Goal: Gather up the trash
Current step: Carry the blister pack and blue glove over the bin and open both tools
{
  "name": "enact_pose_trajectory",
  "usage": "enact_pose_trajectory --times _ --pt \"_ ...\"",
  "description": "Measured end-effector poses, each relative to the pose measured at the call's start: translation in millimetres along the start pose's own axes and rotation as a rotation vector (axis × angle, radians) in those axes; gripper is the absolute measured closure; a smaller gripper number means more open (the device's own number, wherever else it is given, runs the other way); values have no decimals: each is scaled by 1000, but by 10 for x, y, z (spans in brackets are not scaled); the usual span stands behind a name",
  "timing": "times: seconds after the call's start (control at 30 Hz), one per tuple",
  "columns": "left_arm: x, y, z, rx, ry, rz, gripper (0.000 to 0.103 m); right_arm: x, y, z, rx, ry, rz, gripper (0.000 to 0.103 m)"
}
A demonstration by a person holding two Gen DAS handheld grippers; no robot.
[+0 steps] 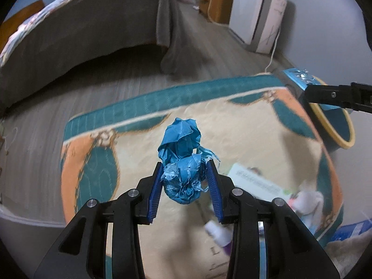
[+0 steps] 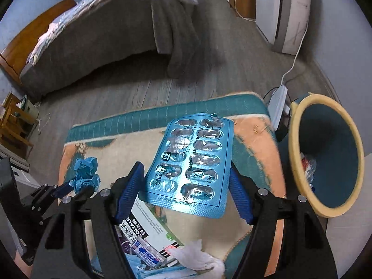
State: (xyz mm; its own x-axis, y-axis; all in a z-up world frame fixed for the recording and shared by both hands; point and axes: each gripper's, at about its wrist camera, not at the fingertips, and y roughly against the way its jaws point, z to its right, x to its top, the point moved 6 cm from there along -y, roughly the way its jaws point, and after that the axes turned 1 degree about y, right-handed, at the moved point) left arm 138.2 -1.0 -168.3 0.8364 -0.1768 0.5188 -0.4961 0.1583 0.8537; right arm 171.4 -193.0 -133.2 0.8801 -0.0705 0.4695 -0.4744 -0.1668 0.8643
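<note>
My left gripper (image 1: 184, 182) is shut on a crumpled blue paper wad (image 1: 182, 160), held above the patterned rug (image 1: 144, 153). The wad also shows at the left of the right wrist view (image 2: 86, 173). My right gripper (image 2: 186, 190) is shut on an empty blue blister pack (image 2: 190, 162), held above the rug (image 2: 255, 139). The blue trash bin with a yellow rim (image 2: 325, 155) stands just right of the pack, with some trash inside. In the left wrist view the right gripper (image 1: 309, 90) holds the pack at the upper right over the bin (image 1: 341, 127).
On the rug lie a medicine box (image 2: 151, 225), white tissue (image 2: 197, 258), a small tube (image 2: 146, 253) and a white bottle (image 1: 218, 234). A bed with a grey blanket (image 2: 111, 34) stands behind. A power strip (image 2: 279, 102), a white appliance (image 2: 283, 11) and a wooden stool (image 2: 14, 125) stand around.
</note>
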Motion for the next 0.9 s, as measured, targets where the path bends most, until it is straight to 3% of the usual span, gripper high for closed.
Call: enact_pose_trajectory --times 0.43,0.9 --pt "95 67 329 -42 3 11 64 262 545 318 -4 -4 123 33" --pt "390 296 1129 -87 -151 102 64 347 839 759 -43 -12 188 33"
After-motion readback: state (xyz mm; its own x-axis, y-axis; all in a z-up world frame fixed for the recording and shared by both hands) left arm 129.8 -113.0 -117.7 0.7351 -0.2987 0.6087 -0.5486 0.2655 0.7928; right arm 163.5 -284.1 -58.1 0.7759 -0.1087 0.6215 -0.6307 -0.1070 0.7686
